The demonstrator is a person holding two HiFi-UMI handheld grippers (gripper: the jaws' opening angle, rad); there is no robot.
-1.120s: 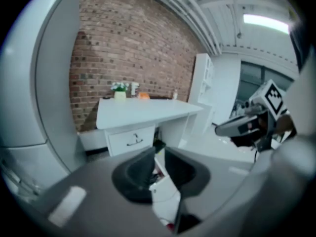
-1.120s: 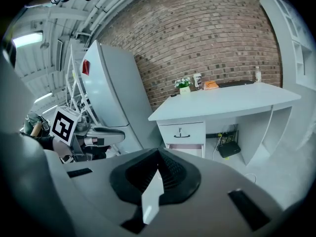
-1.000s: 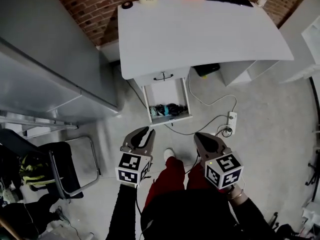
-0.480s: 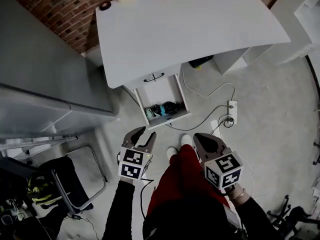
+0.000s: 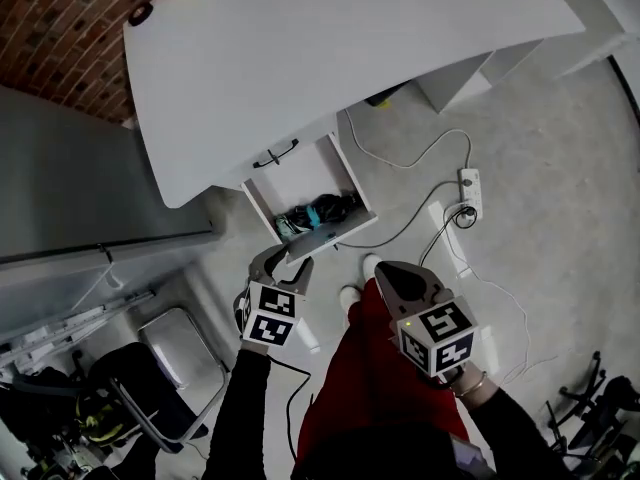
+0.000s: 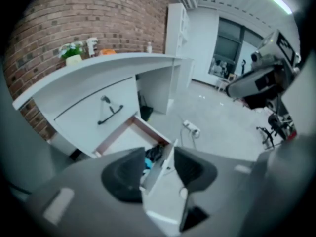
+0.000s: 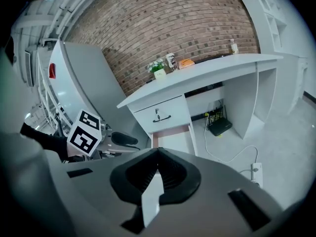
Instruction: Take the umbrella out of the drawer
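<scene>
Filling most of the head view, the grey floor (image 5: 545, 268) is running under a white tabletop (image 5: 350, 58) that is standing against a brick wall (image 5: 50, 38), with a grey cabinet (image 5: 70, 188) sitting at its left. Under the tabletop's near edge a shut front is showing a dark handle (image 5: 275, 155). Below it the drawer (image 5: 300, 173) is standing pulled out toward the person (image 5: 370, 388), its back half lying bare.

The person, in red trousers, is standing just short of the drawer and holding both tongs out ahead. The left tongs (image 5: 287, 265) are pointing steeply down over the drawer's front panel. Their jaws have just been opening and are standing moderately wide, with nothing gripped and only the panel showing beyond the gap. The right tongs (image 5: 392, 276) are hovering off to the drawer's right, their jaws closed tip to tip on nothing.

The umbrella (image 5: 335, 208) is lying inside the drawer at its front end. It is showing as a dark bundle touching something teal (image 5: 298, 223), and neither tongs are touching it. A power strip (image 5: 468, 181) is lying on the floor to the right, its cable (image 5: 400, 223) curling toward the drawer.
</scene>
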